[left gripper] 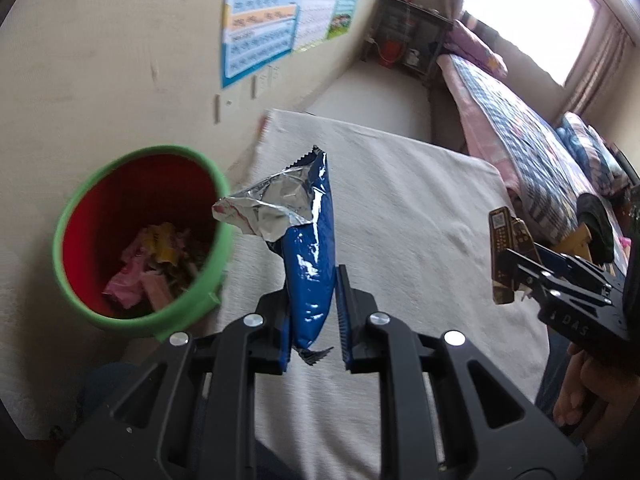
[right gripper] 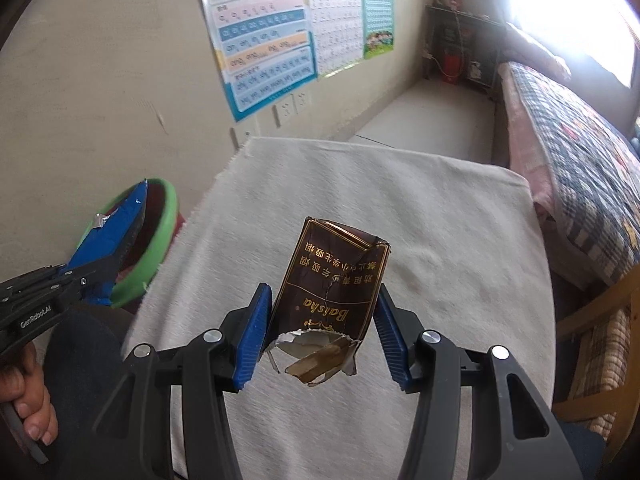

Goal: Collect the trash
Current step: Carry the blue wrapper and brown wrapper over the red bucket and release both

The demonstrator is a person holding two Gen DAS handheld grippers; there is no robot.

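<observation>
**poster1:** Bedroom setup, right? Beige wall with study charts taped up, a bed with a plaid quilt under the window, and your counter draped in a fuzzy white cloth. Nothing left lying on the cloth that I can spot.

**poster2:** Yep. Your left gripper has its fingers pinching the lower end of a blue snack bag. The bag stands up between them, torn top flopped open so the silver foil lining shows. It's up off the counter, just right of the bin's rim.

**poster1:** That bin is the green one with the red inside, sitting at the counter's left edge by the wall. You've got pink and yellow wrappers piled in the bottom.

**poster2:** And your right gripper is clamped on a dark brown cigarette pack with gold lettering. Its blue pads press both sides, so the fingers sit fairly wide. The pack's crushed, and the ripped end with foil hangs out toward the camera. It's in the air over the middle of the counter, well apart from the bin.

**poster1:** Both hands show up at the frame edges wrapped around the handles.
</observation>
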